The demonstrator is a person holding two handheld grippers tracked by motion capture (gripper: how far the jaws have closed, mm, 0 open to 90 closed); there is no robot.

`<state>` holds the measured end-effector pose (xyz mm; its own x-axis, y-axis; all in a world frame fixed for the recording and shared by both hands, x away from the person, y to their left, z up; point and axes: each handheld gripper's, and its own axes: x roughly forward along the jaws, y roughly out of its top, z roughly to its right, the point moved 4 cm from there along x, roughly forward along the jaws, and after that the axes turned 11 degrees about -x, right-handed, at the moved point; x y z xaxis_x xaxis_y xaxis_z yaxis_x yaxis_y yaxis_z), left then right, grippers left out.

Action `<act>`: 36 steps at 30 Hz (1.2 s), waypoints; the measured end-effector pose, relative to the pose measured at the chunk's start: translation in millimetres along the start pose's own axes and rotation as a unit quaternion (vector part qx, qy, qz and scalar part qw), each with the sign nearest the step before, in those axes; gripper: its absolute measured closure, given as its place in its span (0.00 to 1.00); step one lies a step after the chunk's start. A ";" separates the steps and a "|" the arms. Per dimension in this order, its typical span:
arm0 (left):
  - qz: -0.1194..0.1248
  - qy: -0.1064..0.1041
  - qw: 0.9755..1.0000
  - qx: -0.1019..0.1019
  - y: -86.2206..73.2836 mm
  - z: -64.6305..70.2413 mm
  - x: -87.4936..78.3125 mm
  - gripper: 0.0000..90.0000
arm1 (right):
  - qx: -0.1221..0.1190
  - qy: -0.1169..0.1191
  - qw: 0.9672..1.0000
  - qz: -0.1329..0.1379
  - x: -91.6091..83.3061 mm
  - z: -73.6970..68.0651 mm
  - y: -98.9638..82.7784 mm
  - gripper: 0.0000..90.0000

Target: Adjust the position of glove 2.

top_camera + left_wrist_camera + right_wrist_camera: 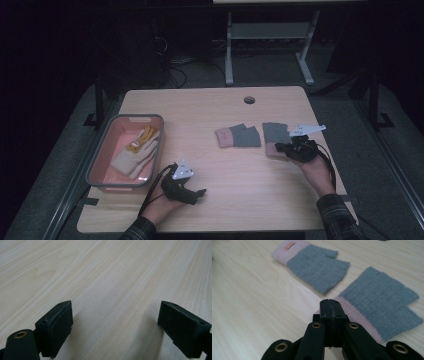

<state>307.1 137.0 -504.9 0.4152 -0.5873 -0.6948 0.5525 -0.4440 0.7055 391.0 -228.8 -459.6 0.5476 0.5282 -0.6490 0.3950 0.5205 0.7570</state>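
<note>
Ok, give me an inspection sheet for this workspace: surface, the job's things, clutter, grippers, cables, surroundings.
Surface: light wooden table, with a round cable hole near the far edge.
Job's things: two grey fingerless gloves with pink cuffs, the left glove lying flat, the right glove next to it, apart from it.
Clutter: grey-rimmed pink bin at the left, holding a cream and yellow glove.
Grippers: left hand-held gripper open over bare wood; right hand-held gripper shut at the right glove's pink cuff; whether it pinches the cuff cannot be told.
Cables: one trails from each gripper toward the person.
Surroundings: dark room, a white table frame beyond, on the floor.
</note>
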 end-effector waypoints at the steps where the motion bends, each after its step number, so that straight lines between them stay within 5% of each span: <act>1: 0.000 -0.001 1.000 0.000 0.0 0.2 0.1 0.13 | 0.004 -0.001 1.000 0.002 0.6 2.6 0.7 1.00; 14: -0.004 -0.012 1.000 0.014 1.7 -0.5 1.7 0.13 | 0.019 -0.004 1.000 -0.012 16.8 32.6 -10.6 1.00; 23: -0.004 -0.010 1.000 0.015 0.3 0.1 0.1 0.14 | -0.003 -0.003 0.999 -0.053 31.9 26.3 -13.7 1.00; 36: -0.003 -0.011 1.000 0.012 0.1 0.7 0.4 0.14 | -0.017 0.010 0.998 -0.065 30.6 17.8 -14.2 1.00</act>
<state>306.9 136.2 -505.0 0.3960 -0.5990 -0.6959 0.5376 -0.4632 0.7046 415.3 -231.9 -488.9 0.4774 0.4677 -0.7439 0.4364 0.6086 0.6627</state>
